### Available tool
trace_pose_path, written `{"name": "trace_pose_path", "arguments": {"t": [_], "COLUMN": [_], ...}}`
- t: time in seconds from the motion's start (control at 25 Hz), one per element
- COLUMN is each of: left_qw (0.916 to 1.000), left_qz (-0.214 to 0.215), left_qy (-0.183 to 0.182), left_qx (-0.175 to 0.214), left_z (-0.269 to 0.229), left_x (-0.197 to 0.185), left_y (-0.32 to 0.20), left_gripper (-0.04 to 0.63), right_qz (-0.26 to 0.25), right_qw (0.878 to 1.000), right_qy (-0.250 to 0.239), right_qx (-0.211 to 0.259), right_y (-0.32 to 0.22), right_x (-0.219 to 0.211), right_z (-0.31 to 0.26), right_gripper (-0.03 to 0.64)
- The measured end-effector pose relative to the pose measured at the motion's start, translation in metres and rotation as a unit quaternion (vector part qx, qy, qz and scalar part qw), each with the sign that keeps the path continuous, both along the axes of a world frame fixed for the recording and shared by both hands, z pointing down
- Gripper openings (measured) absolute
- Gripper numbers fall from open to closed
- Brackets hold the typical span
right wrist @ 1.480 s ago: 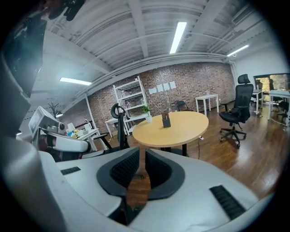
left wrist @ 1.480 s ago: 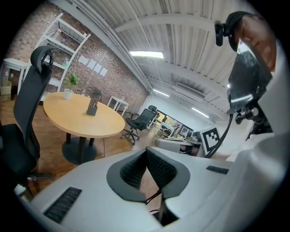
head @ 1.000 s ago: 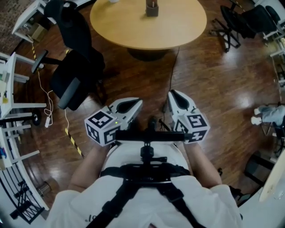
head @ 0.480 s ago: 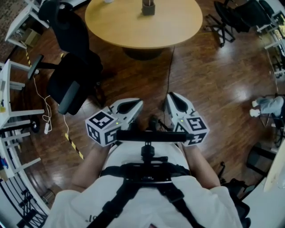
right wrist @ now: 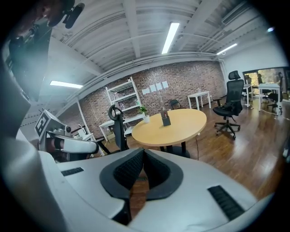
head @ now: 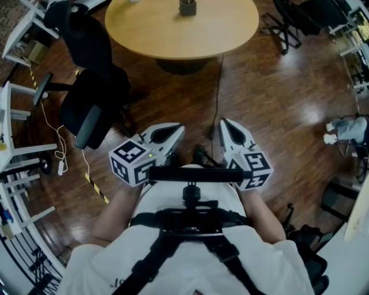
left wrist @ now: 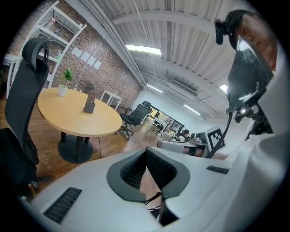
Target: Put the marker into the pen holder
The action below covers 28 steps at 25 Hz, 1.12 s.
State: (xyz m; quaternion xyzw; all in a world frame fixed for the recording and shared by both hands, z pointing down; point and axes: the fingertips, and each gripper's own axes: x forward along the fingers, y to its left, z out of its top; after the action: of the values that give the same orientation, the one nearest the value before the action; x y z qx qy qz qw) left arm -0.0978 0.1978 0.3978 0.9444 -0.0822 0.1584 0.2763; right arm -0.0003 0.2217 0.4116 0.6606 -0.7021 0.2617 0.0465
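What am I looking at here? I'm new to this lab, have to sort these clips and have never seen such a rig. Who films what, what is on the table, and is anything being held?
A person wears a head camera that looks down at their own arms. Each hand holds a hand-operated two-jaw tool: the left gripper and the right gripper. The other two pictures come from cameras riding on those grippers, looking along their jaws. Ahead, across a wooden floor, stands a round table with a dark pen holder and a small potted plant on it. Both grippers are shut and empty; the right one's jaws have just been closing, on nothing. No marker shows in any picture.
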Motion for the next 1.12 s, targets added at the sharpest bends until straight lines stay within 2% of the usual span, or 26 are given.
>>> {"name": "trace_pose_path", "arguments": {"t": [0.56, 0.8, 0.96, 1.12], "left_qw": [1.0, 0.9999, 0.9996, 0.9985], "left_qz": [-0.004, 0.002, -0.015, -0.032], "left_qy": [-0.002, 0.0, -0.003, 0.004], "left_qx": [0.005, 0.014, 0.023, 0.044], "left_z": [-0.002, -0.007, -0.006, -0.016], "left_x": [-0.007, 0.002, 0.006, 0.017], "left_y": [0.0, 0.002, -0.009, -0.027], "left_gripper": [-0.003, -0.003, -0.003, -0.003], "right_qz": [-0.016, -0.025, -0.02, -0.014], "right_qw": [1.0, 0.999, 1.0, 1.0], "right_qy": [-0.006, 0.02, 0.013, 0.026], "right_qx": [-0.011, 0.002, -0.002, 0.0], "right_y": [0.004, 0.006, 0.0, -0.016], "right_x": [-0.011, 0.0, 0.004, 0.014], "right_z": [-0.008, -0.008, -0.004, -0.004], "right_gripper": [-0.012, -0.012, -0.012, -0.012]}}
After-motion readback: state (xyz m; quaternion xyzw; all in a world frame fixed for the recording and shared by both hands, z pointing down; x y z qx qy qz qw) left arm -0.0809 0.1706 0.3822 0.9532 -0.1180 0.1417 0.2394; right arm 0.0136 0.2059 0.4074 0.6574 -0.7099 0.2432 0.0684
